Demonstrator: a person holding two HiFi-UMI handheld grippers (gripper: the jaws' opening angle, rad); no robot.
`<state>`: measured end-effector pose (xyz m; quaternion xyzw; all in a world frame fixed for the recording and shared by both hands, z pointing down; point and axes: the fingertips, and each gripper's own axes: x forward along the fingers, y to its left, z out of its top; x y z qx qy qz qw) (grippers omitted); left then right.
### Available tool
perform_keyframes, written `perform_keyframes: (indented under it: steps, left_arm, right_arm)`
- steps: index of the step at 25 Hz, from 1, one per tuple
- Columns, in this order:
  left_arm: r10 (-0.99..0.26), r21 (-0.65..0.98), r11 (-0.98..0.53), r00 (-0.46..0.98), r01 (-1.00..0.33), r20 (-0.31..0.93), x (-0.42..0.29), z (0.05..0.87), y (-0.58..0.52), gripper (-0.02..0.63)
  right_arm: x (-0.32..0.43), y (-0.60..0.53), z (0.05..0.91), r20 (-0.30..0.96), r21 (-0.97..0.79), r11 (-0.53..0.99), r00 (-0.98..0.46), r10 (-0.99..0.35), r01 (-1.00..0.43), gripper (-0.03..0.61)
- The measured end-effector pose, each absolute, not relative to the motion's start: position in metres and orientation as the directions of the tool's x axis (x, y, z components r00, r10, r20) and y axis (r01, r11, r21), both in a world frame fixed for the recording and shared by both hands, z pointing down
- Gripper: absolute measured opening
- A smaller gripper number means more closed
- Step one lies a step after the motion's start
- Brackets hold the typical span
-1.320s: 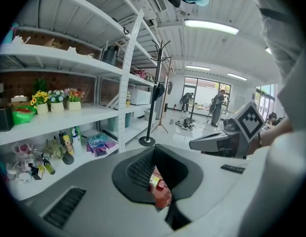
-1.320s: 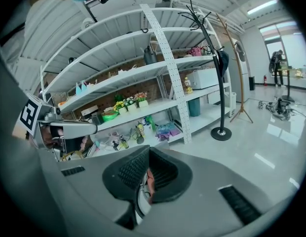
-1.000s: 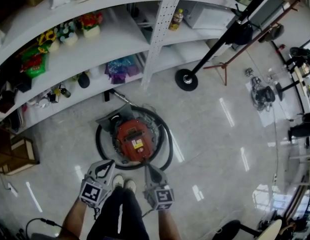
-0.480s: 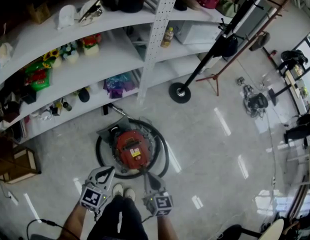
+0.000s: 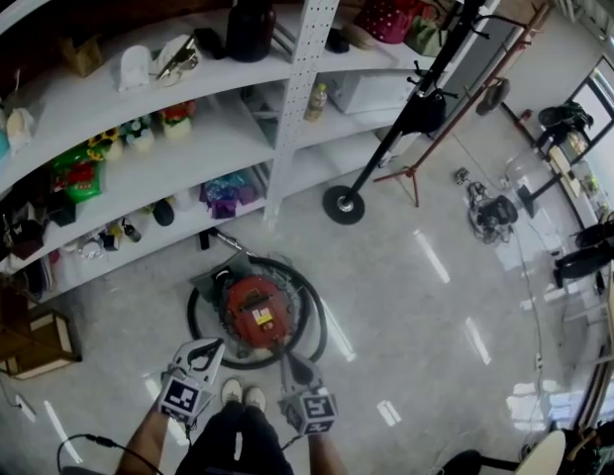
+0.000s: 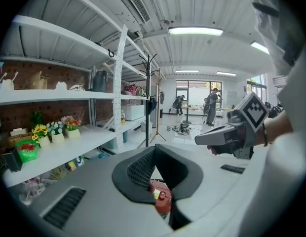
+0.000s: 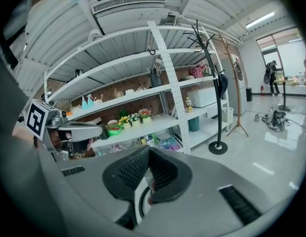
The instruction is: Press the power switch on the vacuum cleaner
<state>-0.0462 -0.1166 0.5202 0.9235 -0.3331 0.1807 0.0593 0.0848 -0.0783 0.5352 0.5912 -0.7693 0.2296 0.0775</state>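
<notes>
The red vacuum cleaner (image 5: 255,312) stands on the floor (image 5: 406,305). The left gripper (image 5: 212,344) and right gripper (image 5: 286,358) hover near it, short of it, fingers together and empty. The switch looks unpressed, so the whole task remains.

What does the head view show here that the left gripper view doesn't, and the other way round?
Only the head view: the hose ringing the vacuum, the shoes, and the left gripper from outside. Only the left gripper view: ceiling lights and distant people. Both: vacuum, shelves, coat stand, right gripper.
</notes>
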Motion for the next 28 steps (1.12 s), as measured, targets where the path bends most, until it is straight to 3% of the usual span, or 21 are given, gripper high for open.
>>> perform_keyframes:
  steps: [28]
  left_arm:
    - [-0.627,-0.052,-0.760,0.710,-0.648,0.321,-0.038,0.431,-0.091,0.006]
  right_arm:
    - [0.080,-0.053,0.447,0.342,-0.238,0.247,-0.320,-0.884,-0.939,0.012]
